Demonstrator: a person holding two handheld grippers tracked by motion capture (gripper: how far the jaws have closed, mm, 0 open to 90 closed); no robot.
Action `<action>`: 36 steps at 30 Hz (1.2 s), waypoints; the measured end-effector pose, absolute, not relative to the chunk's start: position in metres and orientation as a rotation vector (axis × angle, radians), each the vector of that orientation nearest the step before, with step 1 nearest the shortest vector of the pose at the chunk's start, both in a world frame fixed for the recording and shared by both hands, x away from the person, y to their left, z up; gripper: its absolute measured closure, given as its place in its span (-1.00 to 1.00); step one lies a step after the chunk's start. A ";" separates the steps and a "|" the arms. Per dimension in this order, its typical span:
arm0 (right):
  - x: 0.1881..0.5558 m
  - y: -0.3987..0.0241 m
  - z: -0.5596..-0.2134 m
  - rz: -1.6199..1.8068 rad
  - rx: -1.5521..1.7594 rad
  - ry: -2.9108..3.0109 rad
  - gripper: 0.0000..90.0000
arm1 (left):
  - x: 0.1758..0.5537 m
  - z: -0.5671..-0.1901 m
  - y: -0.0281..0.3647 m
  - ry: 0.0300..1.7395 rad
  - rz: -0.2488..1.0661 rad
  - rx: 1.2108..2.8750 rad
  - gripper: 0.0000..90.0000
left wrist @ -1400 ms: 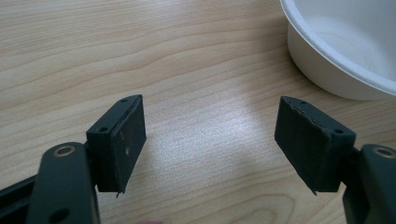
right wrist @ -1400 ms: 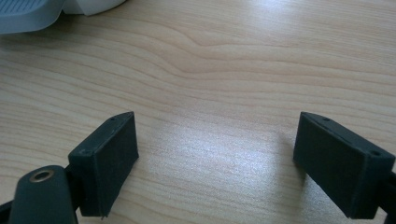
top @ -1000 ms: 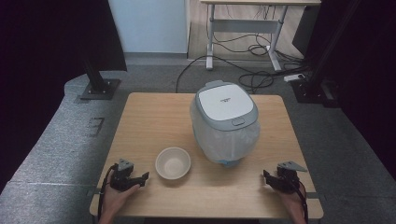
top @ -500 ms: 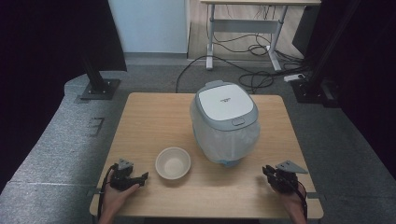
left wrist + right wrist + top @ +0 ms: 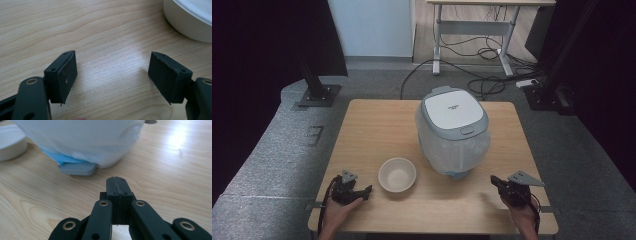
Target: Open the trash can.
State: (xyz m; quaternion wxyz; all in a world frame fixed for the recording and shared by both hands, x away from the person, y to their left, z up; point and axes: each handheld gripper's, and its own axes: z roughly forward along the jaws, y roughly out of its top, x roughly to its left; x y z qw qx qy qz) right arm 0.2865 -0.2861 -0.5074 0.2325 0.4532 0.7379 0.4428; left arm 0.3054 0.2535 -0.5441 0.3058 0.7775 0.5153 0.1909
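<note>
From the high view, I see the bowl (image 5: 397, 174) just left of the rice cooker (image 5: 453, 131), my left gripper (image 5: 362, 192) near it. Left gripper view: fingers (image 5: 62, 75) apart, bowl beyond them. Right gripper view: my right gripper (image 5: 116, 181), just closed, fingers together on nothing, short of the cooker.

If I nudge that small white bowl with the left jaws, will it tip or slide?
The bowl looks low, wide and empty, so it would probably slide rather than tip. The smooth wooden table likely gives little grip. Its thick rim suggests it is stiff.
</note>
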 end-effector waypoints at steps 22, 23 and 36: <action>0.311 -0.246 -0.507 1.320 1.156 2.137 0.98 | 0.306 -0.546 0.252 1.359 0.516 2.048 -0.54; 0.313 -0.244 -0.507 1.321 1.155 2.139 0.98 | 0.306 -0.546 0.252 1.358 0.516 2.049 -0.54; 0.333 -0.218 -0.520 1.279 1.148 2.186 0.98 | 0.306 -0.546 0.253 1.348 0.513 2.052 -0.54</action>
